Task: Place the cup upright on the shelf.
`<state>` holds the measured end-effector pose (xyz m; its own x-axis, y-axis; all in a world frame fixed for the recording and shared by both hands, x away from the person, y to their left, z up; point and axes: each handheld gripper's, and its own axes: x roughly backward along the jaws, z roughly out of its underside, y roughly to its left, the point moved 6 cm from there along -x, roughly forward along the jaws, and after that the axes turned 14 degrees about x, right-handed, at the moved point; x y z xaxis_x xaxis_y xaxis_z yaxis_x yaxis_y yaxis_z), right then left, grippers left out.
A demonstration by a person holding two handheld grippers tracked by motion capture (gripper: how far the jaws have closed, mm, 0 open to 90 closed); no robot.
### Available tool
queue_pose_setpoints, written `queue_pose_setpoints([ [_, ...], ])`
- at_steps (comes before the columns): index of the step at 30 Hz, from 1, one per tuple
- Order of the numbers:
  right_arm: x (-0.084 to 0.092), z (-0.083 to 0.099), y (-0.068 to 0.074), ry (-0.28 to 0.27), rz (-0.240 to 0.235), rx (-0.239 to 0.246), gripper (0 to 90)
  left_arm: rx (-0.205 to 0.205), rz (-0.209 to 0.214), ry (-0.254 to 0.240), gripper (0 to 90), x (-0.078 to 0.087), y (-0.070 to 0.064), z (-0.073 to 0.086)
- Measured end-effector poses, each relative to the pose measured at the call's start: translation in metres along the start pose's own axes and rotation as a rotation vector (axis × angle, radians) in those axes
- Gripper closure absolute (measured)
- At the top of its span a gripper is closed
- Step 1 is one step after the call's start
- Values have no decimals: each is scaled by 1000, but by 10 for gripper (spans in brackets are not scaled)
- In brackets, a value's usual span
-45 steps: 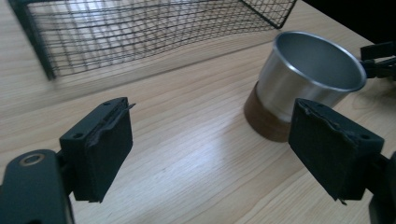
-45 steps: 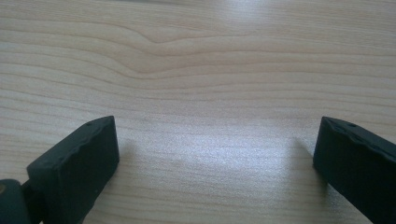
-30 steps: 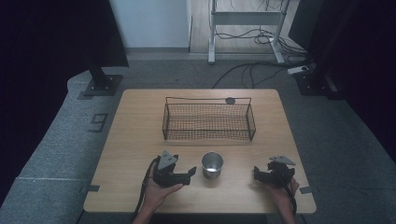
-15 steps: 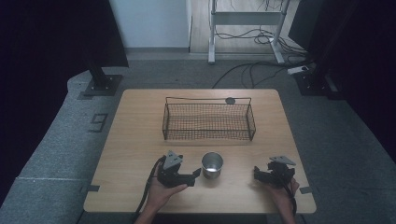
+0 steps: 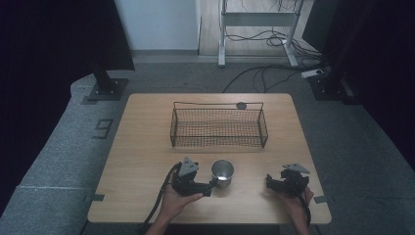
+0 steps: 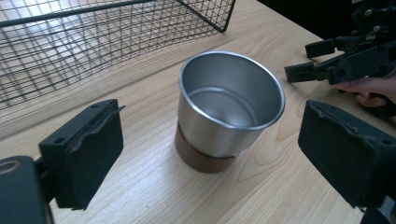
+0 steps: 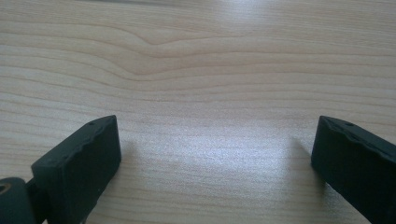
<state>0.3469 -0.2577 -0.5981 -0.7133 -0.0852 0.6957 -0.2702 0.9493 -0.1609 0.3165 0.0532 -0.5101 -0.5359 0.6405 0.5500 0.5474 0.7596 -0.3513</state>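
Left gripper (image 6: 205, 154) jaws have just been opening, wide around the steel cup (image 6: 229, 109) in front of the wire basket (image 5: 218, 126), gripping nothing. Closing off-center probably tips it, I guess.

you've got a light wooden rectangular table (image 5: 147, 147) on grey carpet floor (image 5: 63, 161). black curtains (image 5: 44, 39) hang both sides, w/ a pale wall (image 5: 156, 24) at back, a metal-legged white desk frame (image 5: 259, 19) and loose black cables (image 5: 259, 73) on the floor.
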Motion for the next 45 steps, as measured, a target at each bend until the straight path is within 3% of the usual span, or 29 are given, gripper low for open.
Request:
queue_pose_setpoints([
  [16, 0, 0, 0, 0, 0, 0, 14, -2, 28, 37, 10, -26, -11, -3],
  [34, 0, 0, 0, 0, 0, 0, 14, -3, 7, 90, 0, -60, -18, 2],
  [40, 0, 0, 0, 0, 0, 0, 14, -5, -10, 104, 33, -69, -17, 5],
  [45, 0, 0, 0, 0, 0, 0, 15, -7, -22, 83, 110, -72, -15, 4],
])
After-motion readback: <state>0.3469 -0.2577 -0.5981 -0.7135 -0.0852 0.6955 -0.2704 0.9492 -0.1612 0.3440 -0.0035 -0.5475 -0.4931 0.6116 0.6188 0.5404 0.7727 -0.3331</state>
